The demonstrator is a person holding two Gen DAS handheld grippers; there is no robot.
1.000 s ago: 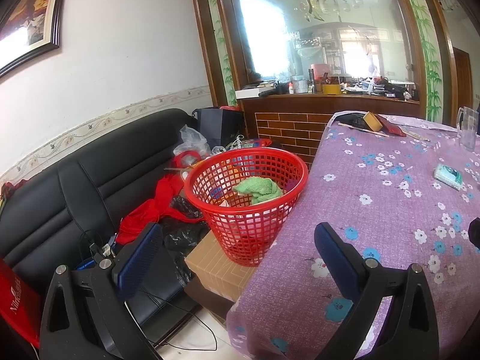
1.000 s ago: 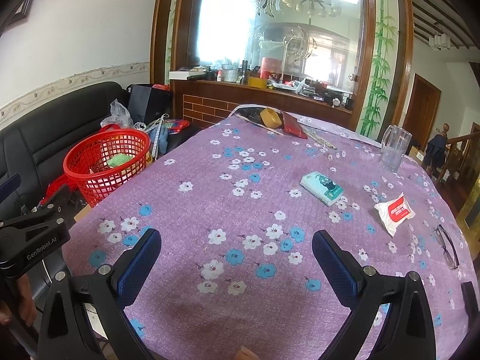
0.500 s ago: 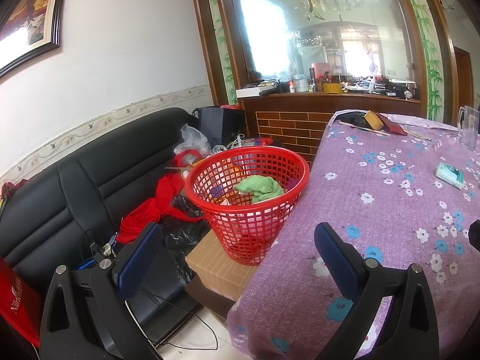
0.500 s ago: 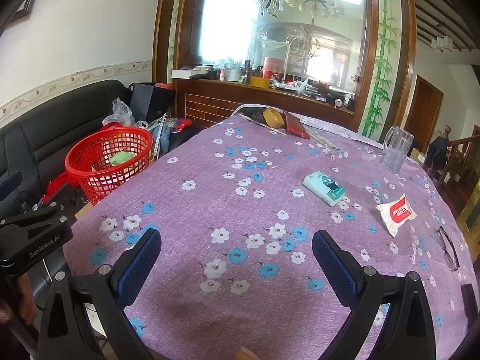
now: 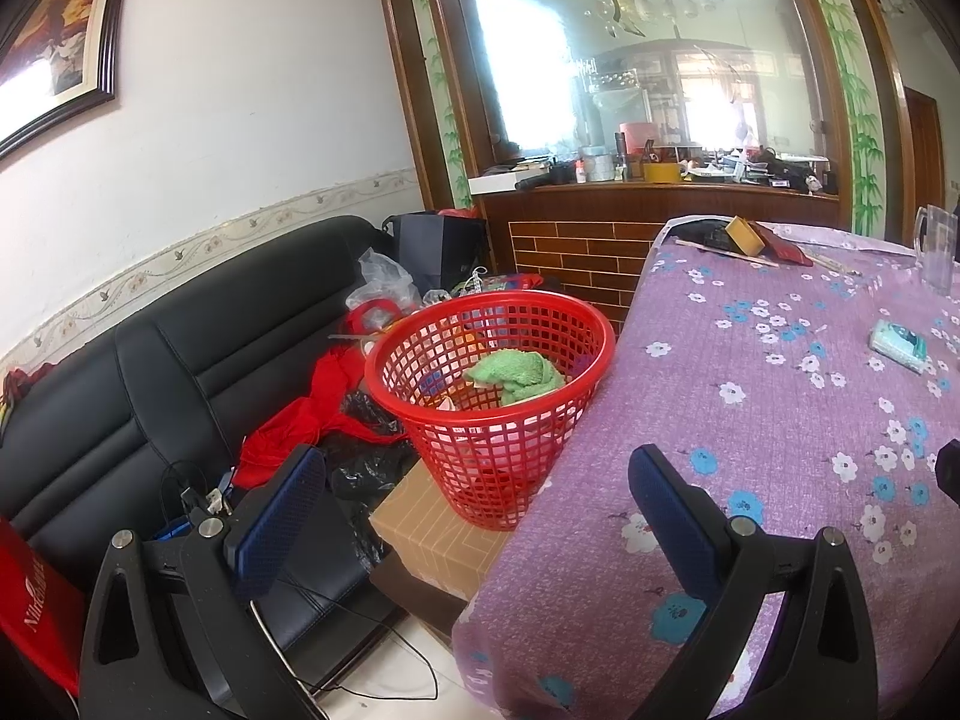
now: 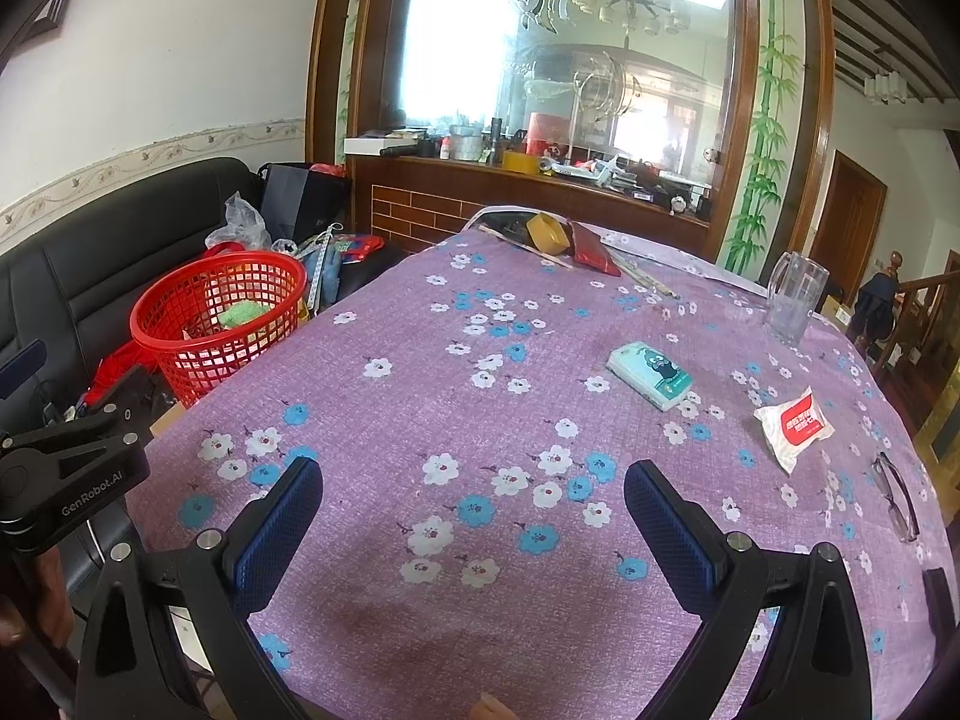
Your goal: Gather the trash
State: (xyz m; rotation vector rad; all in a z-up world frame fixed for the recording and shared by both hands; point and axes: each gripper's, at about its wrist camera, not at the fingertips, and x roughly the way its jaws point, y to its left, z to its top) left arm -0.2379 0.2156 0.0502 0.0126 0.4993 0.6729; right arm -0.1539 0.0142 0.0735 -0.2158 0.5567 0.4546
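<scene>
Right claw (image 6: 474, 516) spread wide, empty, low over near edge of desk (image 6: 420, 420). Left claw (image 5: 480, 504) also spread, empty, straddling desk edge, aimed at red basket (image 5: 492, 402) on cardboard box (image 5: 432, 522) beside sofa (image 5: 150, 372).

Trash ahead of right claw: tissue pack (image 6: 650, 374) mid-desk, long axis running near-right to far-left; white-red wrapper (image 6: 793, 426) further right, tilted, long axis near-left to far-right.

Judgement: reach right claw to wrapper, turn wrist so fingers cross its short side, pinch flat against cloth. Basket well apart, left.
</scene>
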